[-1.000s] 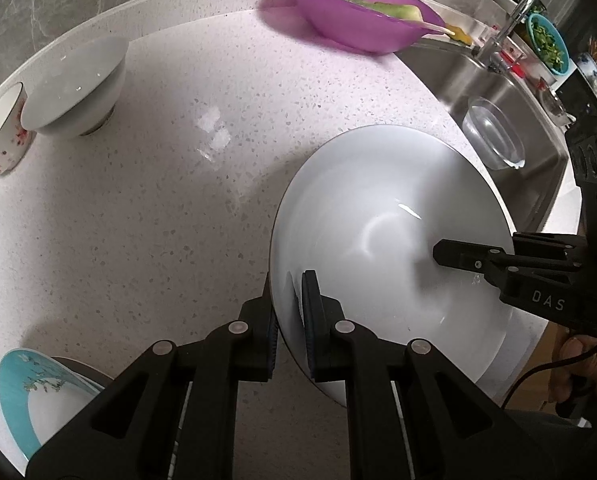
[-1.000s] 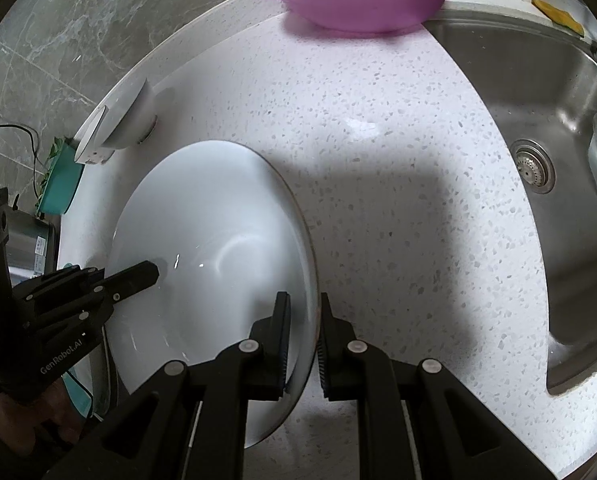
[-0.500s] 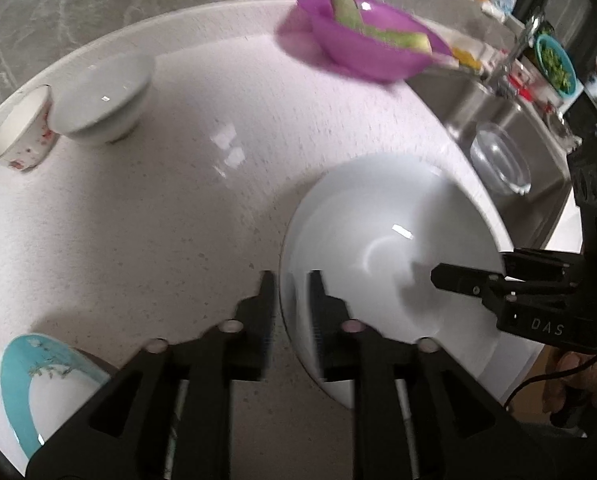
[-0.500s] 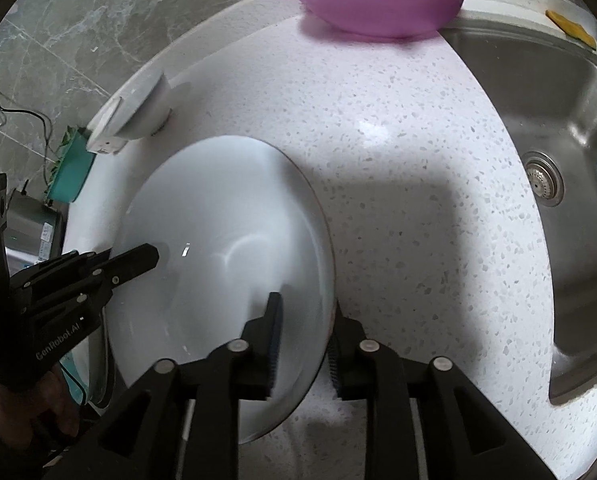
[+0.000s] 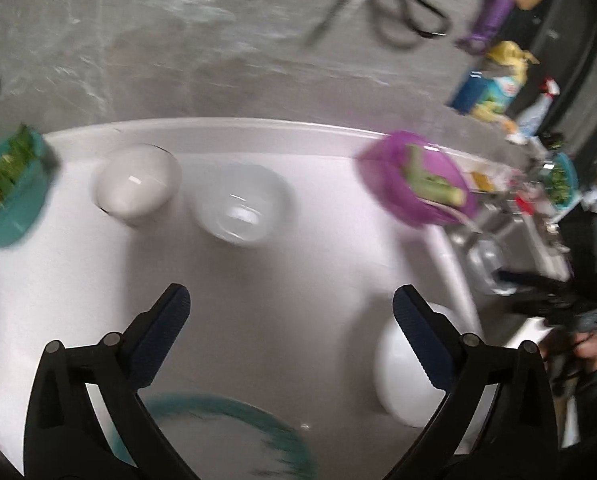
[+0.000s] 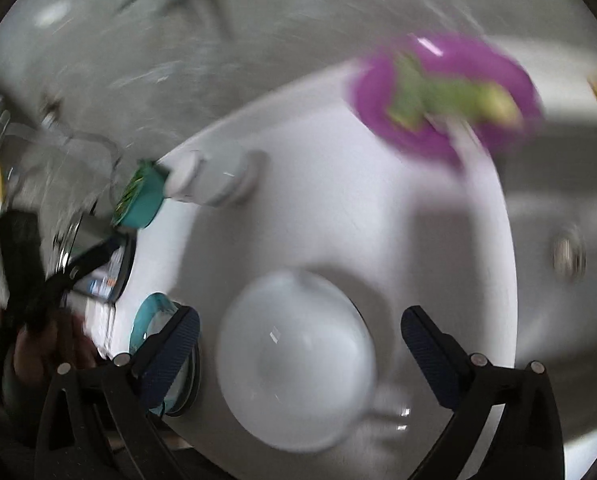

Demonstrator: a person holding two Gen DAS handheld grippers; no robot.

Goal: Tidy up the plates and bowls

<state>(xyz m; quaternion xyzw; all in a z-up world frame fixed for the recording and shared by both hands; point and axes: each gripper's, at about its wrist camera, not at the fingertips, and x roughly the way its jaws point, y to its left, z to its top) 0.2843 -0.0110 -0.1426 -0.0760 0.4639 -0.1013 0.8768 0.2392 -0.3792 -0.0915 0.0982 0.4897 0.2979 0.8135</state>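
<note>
Both views are motion-blurred. The large white bowl [image 6: 296, 360] rests on the white counter, between and below the wide-open fingers of my right gripper [image 6: 298, 328]; it also shows low right in the left wrist view [image 5: 402, 376]. My left gripper [image 5: 290, 304] is wide open and empty above the counter. A teal-rimmed plate [image 5: 226, 436] lies just below it and shows at the left in the right wrist view [image 6: 150, 320]. Two white bowls stand at the back: a smaller one [image 5: 136, 186] and a wider one [image 5: 242, 210].
A purple bowl of vegetables [image 5: 422, 184] sits by the sink [image 6: 566, 240] at the right. A teal box of greens [image 5: 10, 196] stands at the far left counter edge. A clear glass bowl [image 5: 488, 264] lies in the sink. A grey stone wall backs the counter.
Both grippers have let go of the large white bowl's rim, opened wide and pulled up and back. The bowl now rests on the counter. Both cameras tilted upward.
</note>
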